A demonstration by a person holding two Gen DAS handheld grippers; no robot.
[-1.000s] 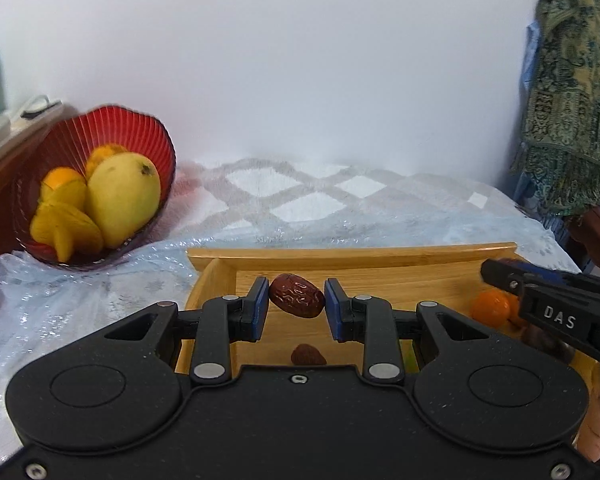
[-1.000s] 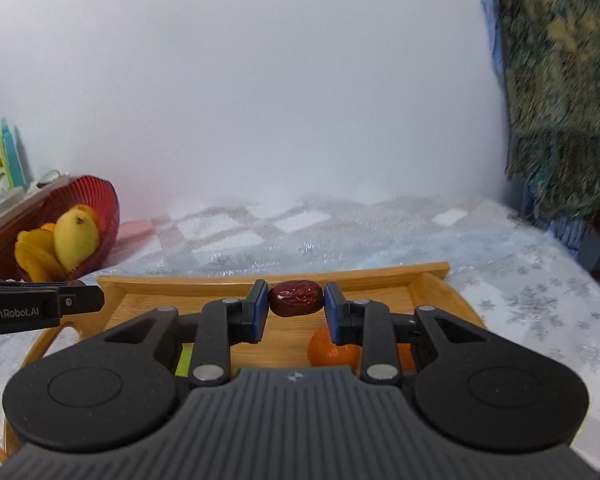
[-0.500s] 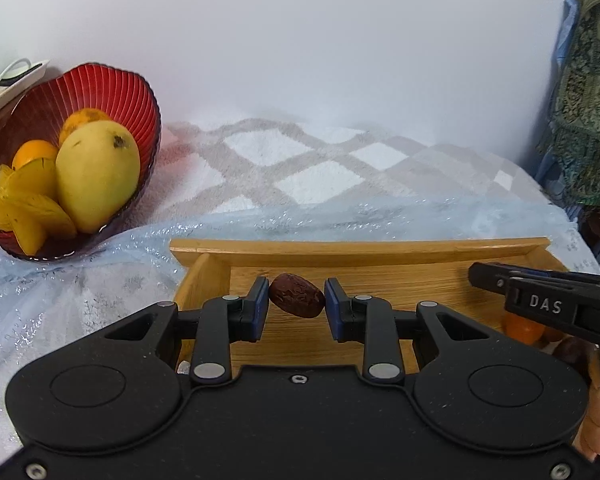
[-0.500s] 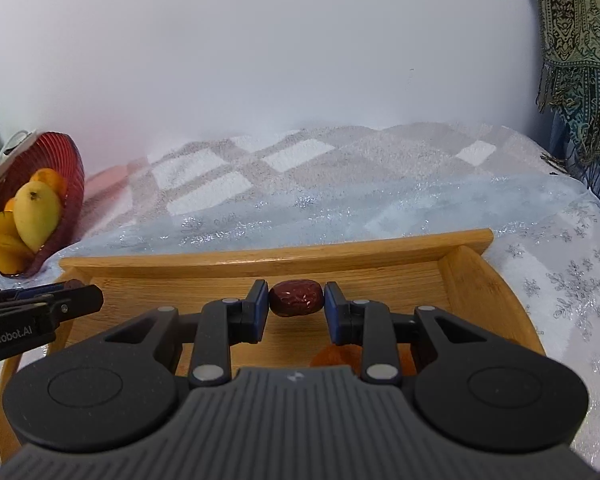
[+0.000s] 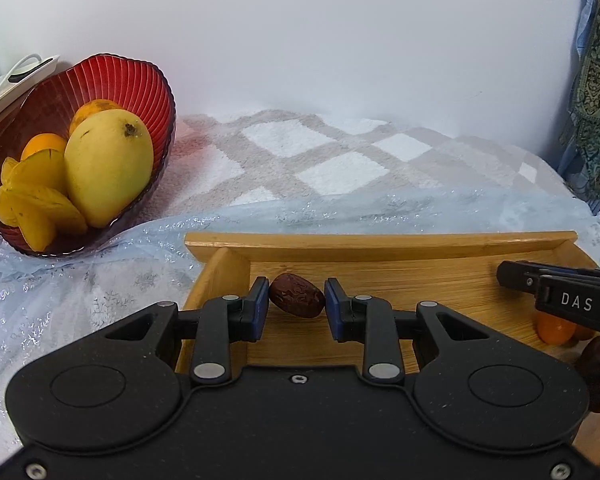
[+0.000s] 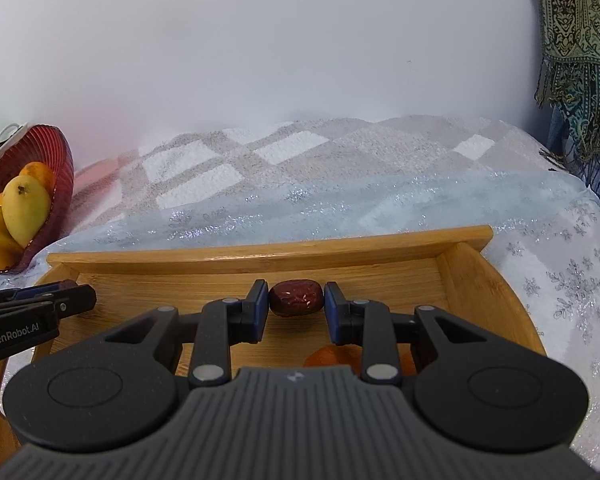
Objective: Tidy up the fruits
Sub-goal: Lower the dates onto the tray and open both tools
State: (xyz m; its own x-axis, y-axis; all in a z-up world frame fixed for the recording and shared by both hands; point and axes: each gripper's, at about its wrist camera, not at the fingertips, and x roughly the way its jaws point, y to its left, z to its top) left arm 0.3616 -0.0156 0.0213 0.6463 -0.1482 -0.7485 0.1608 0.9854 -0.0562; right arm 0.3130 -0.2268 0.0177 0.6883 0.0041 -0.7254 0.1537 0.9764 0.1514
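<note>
Ahead of both my grippers the covered surface, which I take for a bed under a sparkly sheet (image 5: pixel 380 208), carries the wooden tray (image 5: pixel 380 240) directly below them and the red bowl (image 5: pixel 112 80) up and to the left of my left gripper (image 5: pixel 297 304). That bowl already has a mango (image 5: pixel 108 168), oranges and yellow star-fruit pieces in it; on the tray an orange (image 5: pixel 554 330) sits low to the right of the left gripper, right under the right gripper. My left gripper is closed down on a date (image 5: pixel 297 295), pinched end to end so its long axis runs straight across between the pads. My right gripper (image 6: pixel 296 304) has another date (image 6: pixel 296 297) clamped the same way, lengthwise across. If the dates belong with the other fruit, I judge the bowl is the target: it lies forward-left, so the left gripper is clearly nearer, and the right would have to cross over the tray.
</note>
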